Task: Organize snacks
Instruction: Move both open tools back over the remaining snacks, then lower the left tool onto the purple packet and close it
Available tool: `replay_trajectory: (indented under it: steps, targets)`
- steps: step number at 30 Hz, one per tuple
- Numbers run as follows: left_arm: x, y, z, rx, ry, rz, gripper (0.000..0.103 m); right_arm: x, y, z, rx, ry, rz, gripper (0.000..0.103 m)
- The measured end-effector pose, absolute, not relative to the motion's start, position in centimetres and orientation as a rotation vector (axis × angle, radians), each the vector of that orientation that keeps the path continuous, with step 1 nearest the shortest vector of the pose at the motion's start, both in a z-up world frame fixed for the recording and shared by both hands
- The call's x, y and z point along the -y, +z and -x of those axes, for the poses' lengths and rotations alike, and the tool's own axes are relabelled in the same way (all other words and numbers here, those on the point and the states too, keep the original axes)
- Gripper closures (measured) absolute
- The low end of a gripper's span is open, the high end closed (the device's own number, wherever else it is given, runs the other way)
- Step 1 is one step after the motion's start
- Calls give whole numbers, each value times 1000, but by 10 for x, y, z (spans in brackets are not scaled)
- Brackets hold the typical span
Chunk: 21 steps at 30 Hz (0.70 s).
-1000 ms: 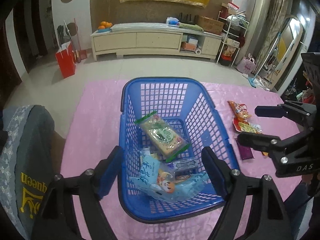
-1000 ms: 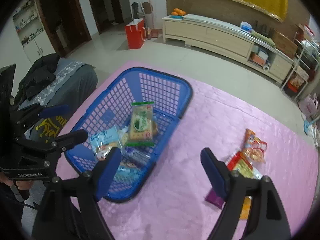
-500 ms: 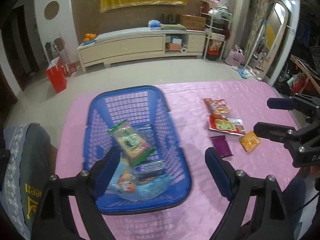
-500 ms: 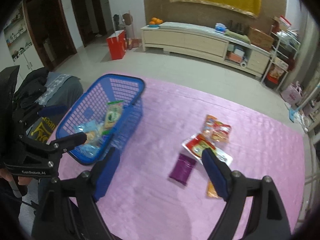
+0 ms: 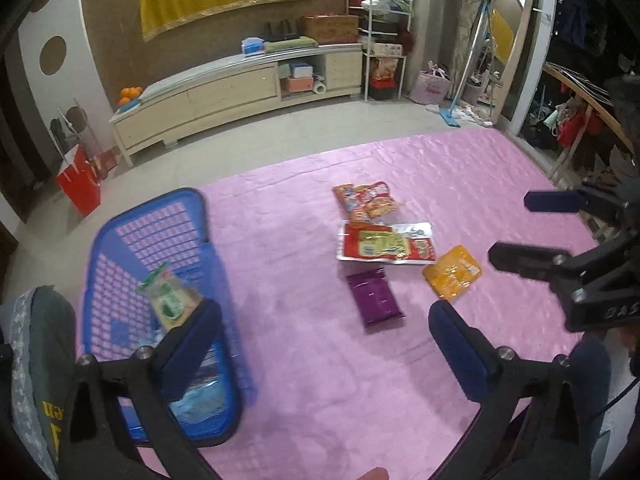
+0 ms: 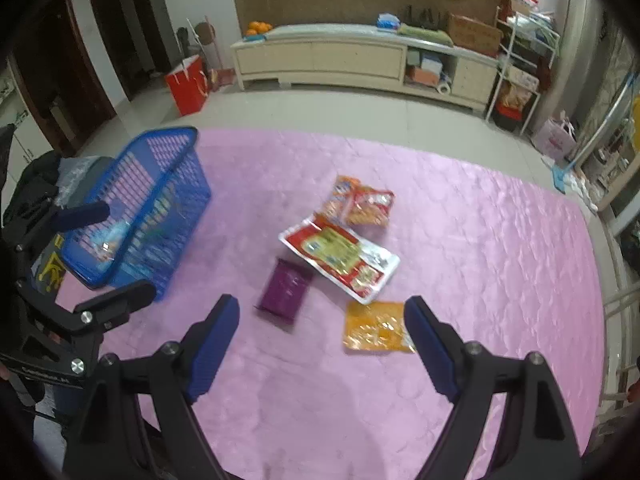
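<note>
A blue basket [image 5: 152, 240] [image 6: 160, 152] holding several snack packs stands at the left of the pink cloth. Loose on the cloth lie a purple packet [image 5: 374, 298] [image 6: 285, 291], an orange packet [image 5: 453, 271] [image 6: 374, 326], a red and white pack [image 5: 386, 242] [image 6: 340, 258] and an orange-red bag [image 5: 366, 200] [image 6: 362, 202]. My left gripper [image 5: 324, 324] hovers over bare cloth just right of the basket, jaws opening with nothing between them. My right gripper [image 6: 322, 320] is open above the purple and orange packets, touching neither. Each view shows the other gripper at its edge.
The pink cloth [image 6: 460, 240] covers the table and has bare room at the right and the front. A chair with dark clothing [image 5: 28, 360] stands by the basket's left. Beyond the far edge are tiled floor, a red bag [image 6: 186, 84] and a low cabinet [image 6: 360, 58].
Both grippers have swung right, away from the basket toward the loose packets. The left jaws have spread wider. The basket now sits at the left edge of both views.
</note>
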State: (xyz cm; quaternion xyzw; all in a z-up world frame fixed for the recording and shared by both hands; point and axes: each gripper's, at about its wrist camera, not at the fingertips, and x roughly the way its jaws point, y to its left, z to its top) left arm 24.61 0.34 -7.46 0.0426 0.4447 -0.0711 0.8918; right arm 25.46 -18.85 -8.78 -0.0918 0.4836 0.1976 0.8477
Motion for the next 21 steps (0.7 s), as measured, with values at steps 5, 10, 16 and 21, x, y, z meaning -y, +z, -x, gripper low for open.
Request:
replay_trajectory:
  steps: [5,10,16,21]
  targets:
    - [21,-96,-258,-975,-163,-112,1,214,-115,-265,-1084,386,172,15]
    - [42,-124,-276,-1041,-183,-113,1,233,-150,-280,-1190,382,134,15]
    - [56,-157,-294,-1114,-203,-104,1,253,-184,-297,-1264,347,70,15]
    - [62,-184,-312,-1168,-205,-78,1,259,-203,-305,-1284,330,59,15]
